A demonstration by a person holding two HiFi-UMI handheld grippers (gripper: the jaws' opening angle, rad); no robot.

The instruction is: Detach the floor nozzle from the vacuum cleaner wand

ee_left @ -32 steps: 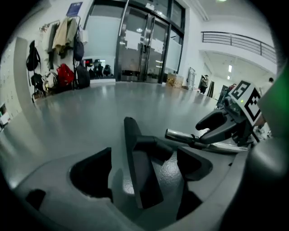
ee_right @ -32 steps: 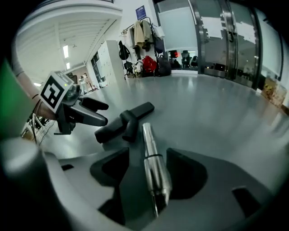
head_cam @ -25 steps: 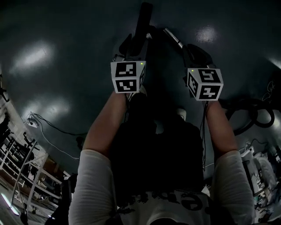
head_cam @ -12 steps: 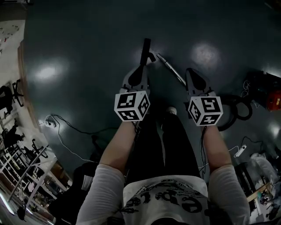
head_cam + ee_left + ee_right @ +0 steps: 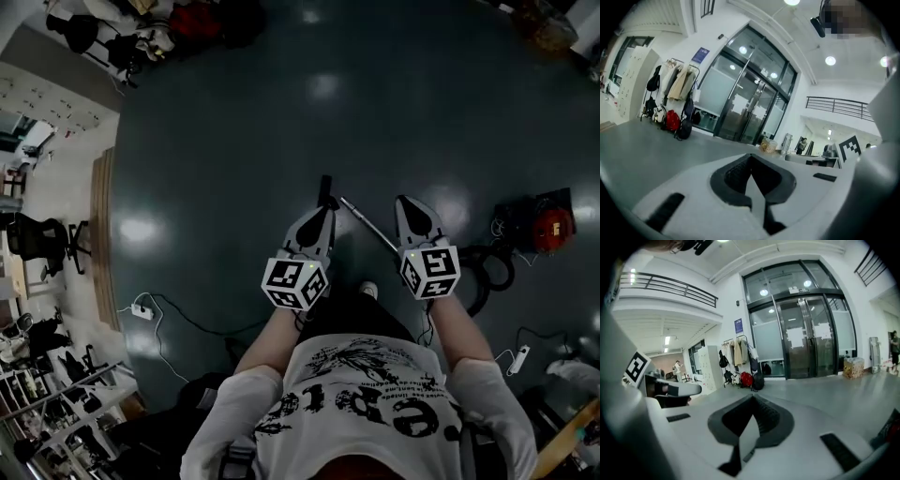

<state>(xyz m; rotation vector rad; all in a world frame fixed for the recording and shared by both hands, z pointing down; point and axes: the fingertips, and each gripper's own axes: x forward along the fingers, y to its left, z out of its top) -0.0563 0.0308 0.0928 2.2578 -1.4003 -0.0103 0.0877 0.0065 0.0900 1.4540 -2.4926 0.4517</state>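
Two grippers above a dark, glossy floor (image 5: 234, 141)

Left gripper (image 5: 317, 217) jaws are closed, empty. Ahead, between both jaws, the black floor nozzle (image 5: 325, 191) lies beside the metal wand (image 5: 367, 223). Right gripper (image 5: 410, 208) jaws are closed, empty. A red vacuum cleaner (image 5: 544, 225) sits well right.

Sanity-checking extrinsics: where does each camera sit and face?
Head view: on the person's head, steeply down at the dark floor; forearms, left tongs, right tongs show.
Left gripper view: on the left tongs, about level toward the glass doors; its shut jaws show.
Right gripper view: on the right tongs, toward those doors; its shut jaws show.
Shared: both gripper views catch doors and coat rack.
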